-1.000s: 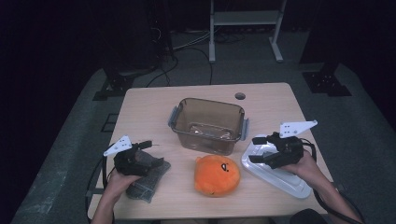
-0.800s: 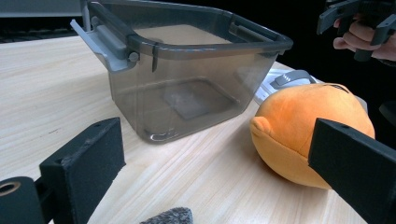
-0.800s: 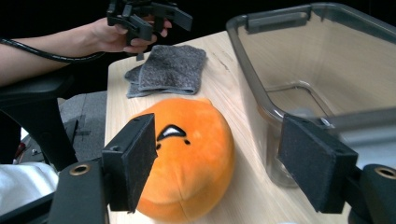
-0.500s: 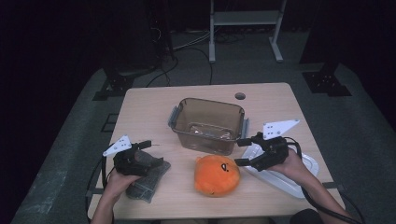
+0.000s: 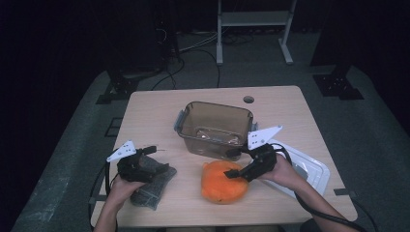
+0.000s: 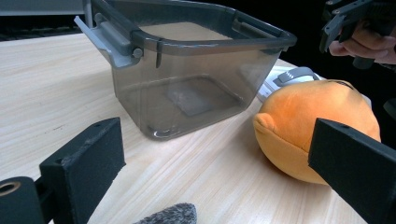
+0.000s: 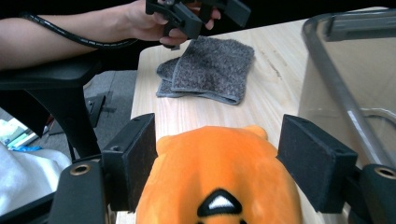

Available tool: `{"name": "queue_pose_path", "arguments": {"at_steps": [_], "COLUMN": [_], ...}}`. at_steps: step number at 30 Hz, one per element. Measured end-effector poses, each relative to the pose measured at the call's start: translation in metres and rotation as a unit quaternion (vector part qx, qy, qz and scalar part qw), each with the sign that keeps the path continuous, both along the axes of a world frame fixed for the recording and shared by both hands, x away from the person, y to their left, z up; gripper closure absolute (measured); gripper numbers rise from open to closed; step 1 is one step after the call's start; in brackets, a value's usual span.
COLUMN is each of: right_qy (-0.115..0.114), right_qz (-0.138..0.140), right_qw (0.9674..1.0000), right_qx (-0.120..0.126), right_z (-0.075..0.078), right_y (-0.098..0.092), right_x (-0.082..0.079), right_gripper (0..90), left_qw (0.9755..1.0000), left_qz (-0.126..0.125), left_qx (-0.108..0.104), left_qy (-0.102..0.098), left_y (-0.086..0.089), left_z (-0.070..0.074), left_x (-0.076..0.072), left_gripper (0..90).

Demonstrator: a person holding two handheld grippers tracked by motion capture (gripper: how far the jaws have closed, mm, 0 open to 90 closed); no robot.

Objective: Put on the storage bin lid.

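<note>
Nearest the person, along the front edge of the wooden table (image 5: 150, 113), the two hands work apart: the left gripper (image 5: 145, 162) hovers over a folded grey cloth (image 5: 153, 180) at the front left, its jaws spread wide with nothing between them, and in the left gripper view the cloth's fuzzy edge (image 6: 170, 215) sits just below the gap, so this hand looks parked or ready rather than engaged. To its right, at the front middle, lies the orange plush toy (image 5: 223, 182), and the right gripper (image 5: 235, 173) has its jaws opened wide to either side of the toy's upper part; in the right gripper view the black pads flank the orange body (image 7: 219, 184) without clearly pressing it, so I judge this as lining up for a grasp, not yet a hold. The wide opening suits the toy's soft, bulky shape. Just behind the right hand, at the front right, a clear lid (image 5: 309, 170) lies flat on the table, set aside so the box stays open. Farther back, at the middle of the table, stands the smoky transparent storage box (image 5: 215, 128) with grey latches, empty as far as can be told and close behind the toy, a likely place for the toy to go. Beyond it is a small round hole (image 5: 248, 99) in the tabletop
</note>
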State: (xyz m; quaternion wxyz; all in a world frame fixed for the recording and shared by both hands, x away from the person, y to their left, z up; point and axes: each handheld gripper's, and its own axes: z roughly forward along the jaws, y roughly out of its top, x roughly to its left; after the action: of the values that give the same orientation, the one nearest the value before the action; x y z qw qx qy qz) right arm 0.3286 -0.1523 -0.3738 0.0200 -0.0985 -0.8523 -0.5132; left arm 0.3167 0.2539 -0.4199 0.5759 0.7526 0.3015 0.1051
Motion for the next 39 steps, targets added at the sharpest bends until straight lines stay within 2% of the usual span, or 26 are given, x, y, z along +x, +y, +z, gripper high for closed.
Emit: {"name": "queue_pose_path", "arguments": {"at_steps": [7, 10, 15, 16, 18, 22, 29, 31, 34, 39], "right_qy": [0.000, -0.009, -0.017, -0.023, -0.032, -0.035, -0.023, -0.005, 0.010, 0.010], "right_qz": [0.013, 0.012, 0.015, 0.014, 0.007, 0.009, 0.000, -0.002, -0.007, -0.012], "right_qw": [0.9997, 0.9995, 0.9989, 0.9986, 0.9981, 0.9973, 0.9976, 0.9984, 0.9988, 0.9985], "right_qx": [-0.020, -0.028, -0.042, -0.046, -0.053, -0.064, -0.065, -0.057, -0.047, -0.052], "right_z": [-0.009, -0.011, -0.016, -0.018, -0.019, -0.024, -0.037, -0.042, -0.047, -0.049], "right_y": [0.018, 0.022, 0.027, 0.028, 0.028, 0.028, 0.025, 0.024, 0.024, 0.025], "right_x": [0.001, 0.002, 0.003, 0.003, 0.003, 0.002, 0.001, 0.001, -0.001, -0.004], "right_gripper": [29.6, 32.0, 38.3, 41.8, 43.0, 48.2, 53.9, 56.0, 59.0, 64.6], "left_qw": [1.0000, 1.0000, 1.0000, 1.0000, 1.0000, 1.0000, 1.0000, 1.0000, 1.0000, 1.0000], "left_qz": [0.000, 0.000, 0.000, 0.000, 0.000, 0.000, 0.002, 0.002, 0.001, 0.000], "left_qx": [-0.002, -0.003, -0.002, -0.002, -0.001, 0.000, 0.000, 0.000, 0.001, 0.002], "left_qy": [-0.001, -0.001, -0.001, -0.001, 0.000, 0.001, 0.001, 0.001, 0.001, 0.002], "left_y": [0.000, 0.000, 0.001, 0.001, 0.001, 0.001, 0.001, 0.001, 0.000, -0.001], "left_z": [0.001, 0.000, 0.000, 0.000, 0.000, -0.001, -0.001, -0.001, -0.001, -0.001], "left_x": [0.000, 0.000, 0.000, 0.000, 0.000, 0.000, 0.000, 0.000, 0.000, 0.000], "left_gripper": [3.1, 3.2, 3.2, 3.2, 3.2, 3.2, 3.2, 3.2, 3.2, 3.2]}}
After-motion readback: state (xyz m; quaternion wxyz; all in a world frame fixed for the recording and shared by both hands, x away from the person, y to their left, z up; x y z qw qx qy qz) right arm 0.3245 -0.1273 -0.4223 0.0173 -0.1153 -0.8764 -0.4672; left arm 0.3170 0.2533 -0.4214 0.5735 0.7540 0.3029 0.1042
